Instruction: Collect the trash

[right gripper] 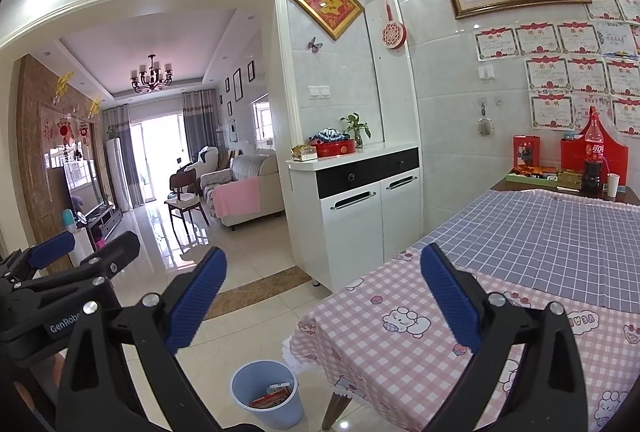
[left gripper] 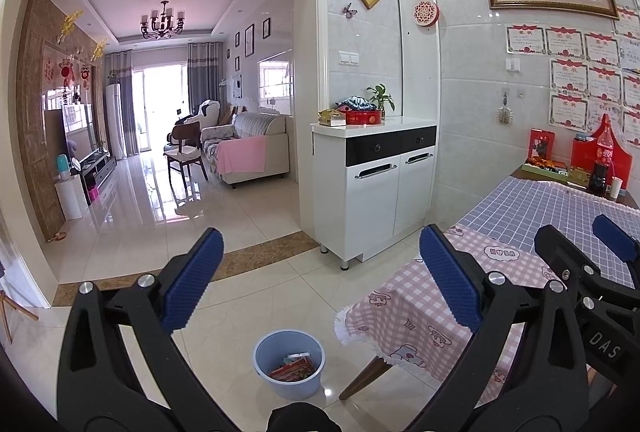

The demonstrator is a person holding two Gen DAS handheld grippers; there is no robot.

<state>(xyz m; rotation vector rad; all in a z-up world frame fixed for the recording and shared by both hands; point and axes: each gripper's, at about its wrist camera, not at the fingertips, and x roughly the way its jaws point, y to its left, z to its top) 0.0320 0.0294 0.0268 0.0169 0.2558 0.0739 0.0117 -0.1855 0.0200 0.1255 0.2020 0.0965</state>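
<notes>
Above the blue bin (left gripper: 288,364), both tongs (left gripper: 320,284) (right gripper: 324,296) gape empty; bodies read "DAS", "GenRobo".

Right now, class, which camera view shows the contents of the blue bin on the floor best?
The left wrist view: it looks more steeply into the blue bin, showing red packaging at the bottom. The right wrist view shows the same bin lower in frame, contents smaller and partly cut by the rim.

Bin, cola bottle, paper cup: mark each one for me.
Bin (left gripper: 264,360): left wrist view, on the inner wall left of the trash.
Cola bottle (right gripper: 593,167): right wrist view, on the dark lower body.
Paper cup (right gripper: 612,185): right wrist view, on the side wall.
</notes>
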